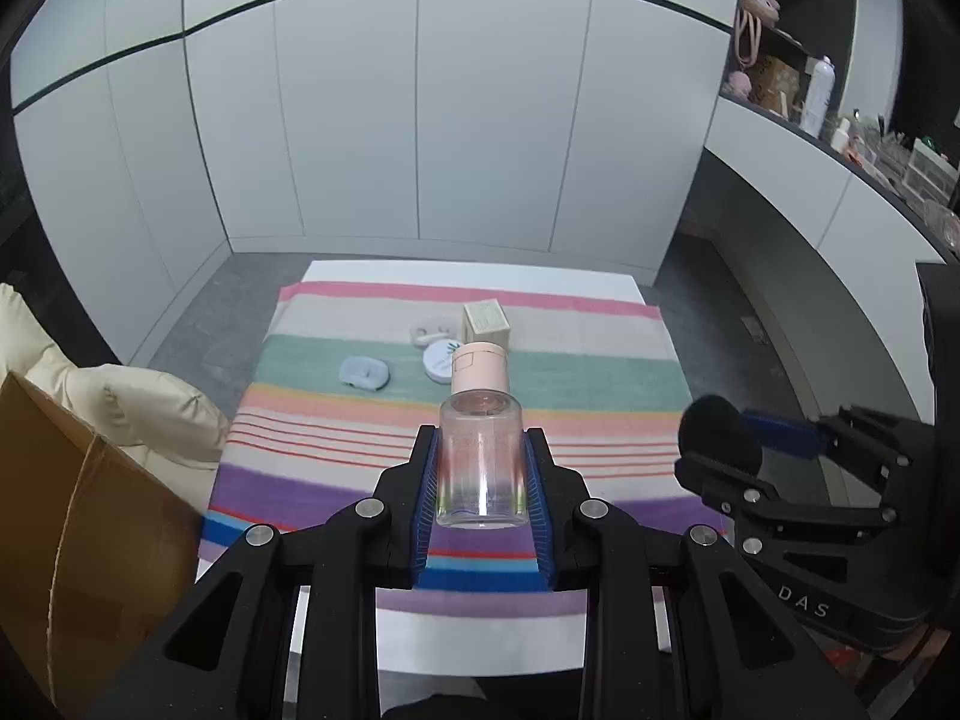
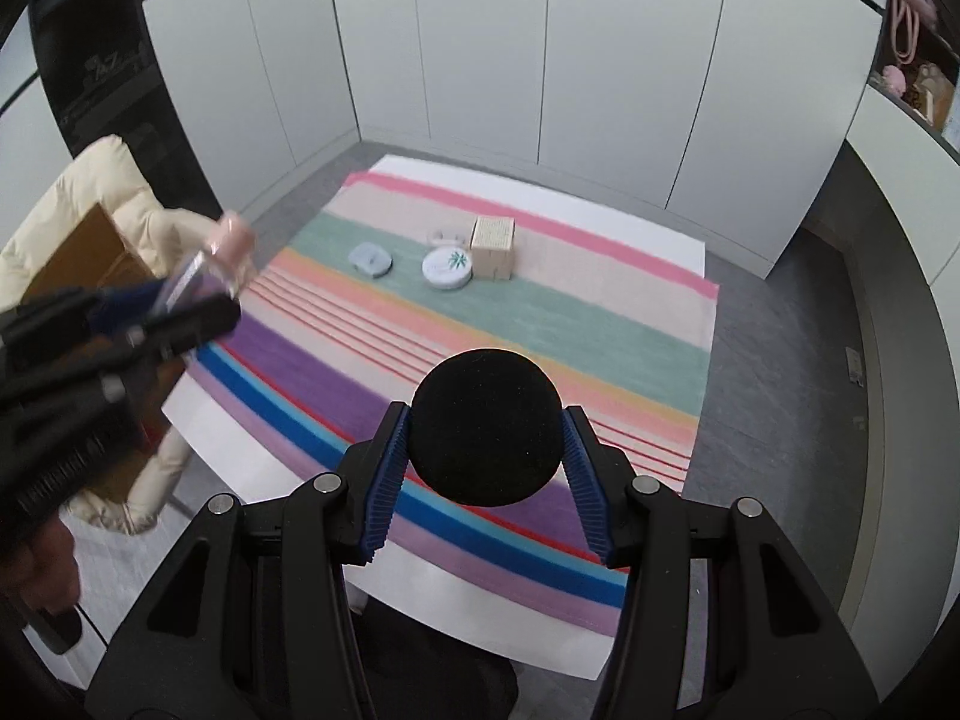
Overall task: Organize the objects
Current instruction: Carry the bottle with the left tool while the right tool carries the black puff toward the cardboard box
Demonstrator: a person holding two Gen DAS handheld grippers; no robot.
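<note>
Holding the clear bottle [image 1: 480, 462] with the pink cap by its smooth, hard sides, we judge it light but slippery and breakable, so the grip belongs low on the body. Our left gripper [image 1: 481, 480] is closed on it above the striped cloth [image 1: 372, 414]. Our right gripper [image 2: 485, 468] stands partly closed on the soft black round puff [image 2: 485, 435], which should squash easily.

Table [image 2: 630, 222] centre of room, cloth [image 2: 540, 324] spread over it. On cloth, far half: box [image 2: 493, 247] rightmost, round tin [image 2: 446, 267] just left and nearer, small case [image 2: 371, 258] further left, apart. Another small item [image 2: 445, 235] behind tin, beside box. Cabinets [image 1: 420, 120] behind table. Cardboard carton [image 1: 78, 528] and padded jacket [image 1: 138, 414] left of table. Shelf [image 1: 840, 138] right. Bottle [image 1: 480, 456] and round pad [image 2: 486, 426] held above near edge, bottle left of pad.
</note>
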